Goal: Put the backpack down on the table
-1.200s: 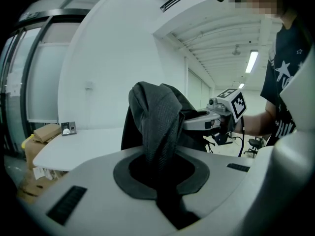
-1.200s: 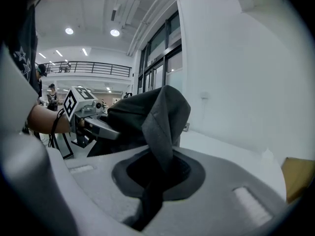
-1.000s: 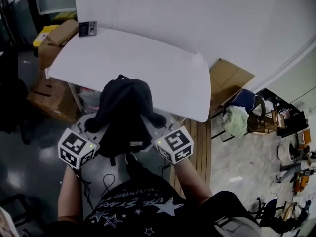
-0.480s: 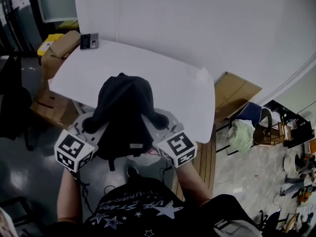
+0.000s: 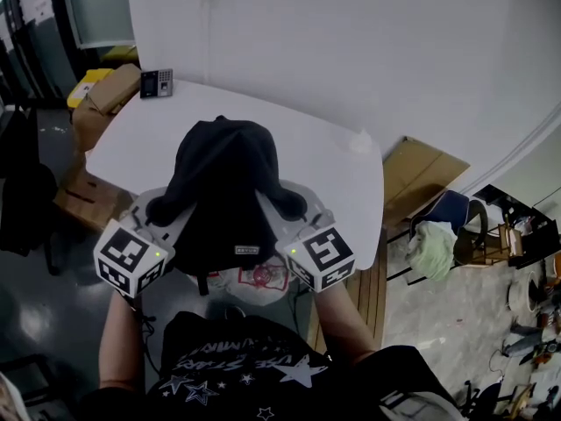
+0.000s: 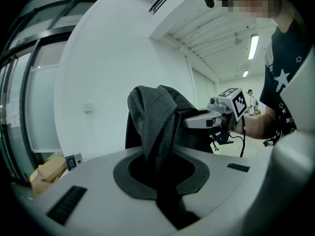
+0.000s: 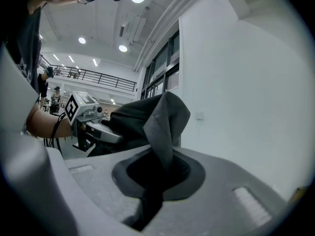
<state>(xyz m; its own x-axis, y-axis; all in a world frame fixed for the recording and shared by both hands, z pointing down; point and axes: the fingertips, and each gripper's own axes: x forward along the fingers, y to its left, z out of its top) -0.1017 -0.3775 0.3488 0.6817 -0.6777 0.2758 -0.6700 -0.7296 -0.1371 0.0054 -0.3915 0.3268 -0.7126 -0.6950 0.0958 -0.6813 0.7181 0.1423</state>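
My left tool (image 5: 165,216) and right tool (image 5: 294,207) were both clenched on the black backpack (image 5: 223,178), one at each side. In the head view the bag hung between them over the near edge of the white worktop (image 5: 342,169), and I could not tell whether it touched the top. That view hid my jaw tips under the bag. The left gripper view showed grey webbing (image 6: 156,132) running down into the closed jaws, with the other tool beyond, and the right gripper view showed a similar fold (image 7: 165,127) pinched. Only the head view showed the small keypad device (image 5: 157,82) at the worktop's far corner and the cardboard boxes (image 5: 105,90) beside it
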